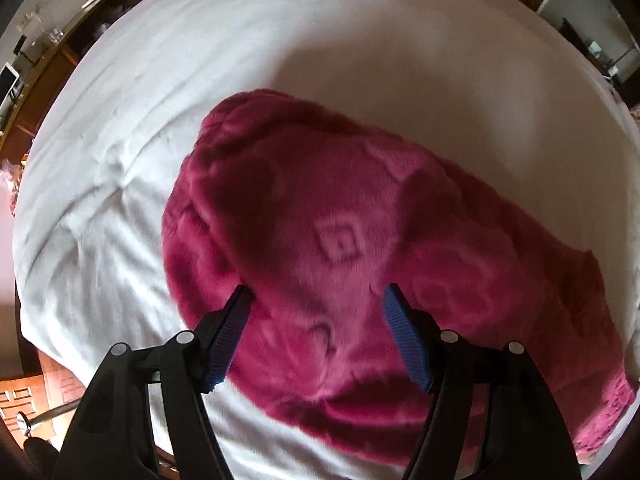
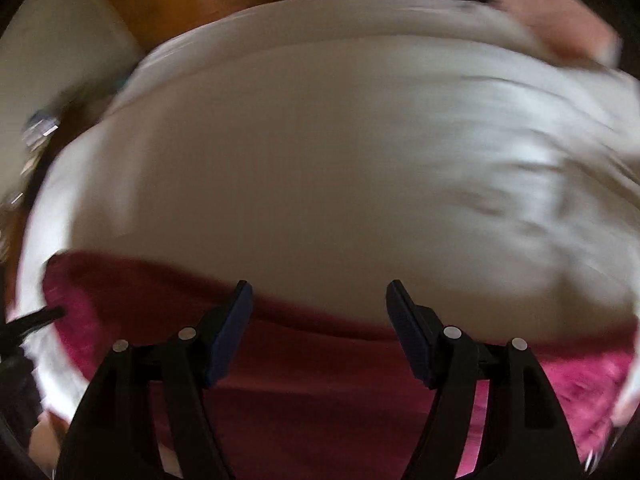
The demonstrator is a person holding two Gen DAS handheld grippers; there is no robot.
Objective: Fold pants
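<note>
While both cameras look steeply down, we see the pants (image 1: 320, 220) lying on the white bedsheet (image 1: 120, 128): a plush magenta fabric with an embossed pattern, folded into a thick bundle; in the left wrist view it fills the middle and runs off toward the lower right edge; our left gripper (image 1: 318, 294) hangs over that bundle, jaws wide, blue pads (image 1: 228, 340) apart with only fabric visible beyond them; we can't tell whether the tips touch the pile; nothing is clamped. Right wrist view is motion-blurred; our right gripper (image 2: 320, 290) also stands wide, holding nothing; the pants (image 2: 304, 380) cross the lower part of that frame, their upper edge just behind the fingertips, bare bedsheet (image 2: 320, 140) beyond; a dark tip at the far left edge of that view is likely the other gripper, too blurred to be sure. Wooden furniture (image 1: 52, 68) borders the bed at upper left in the left view; details there too small to read.
</note>
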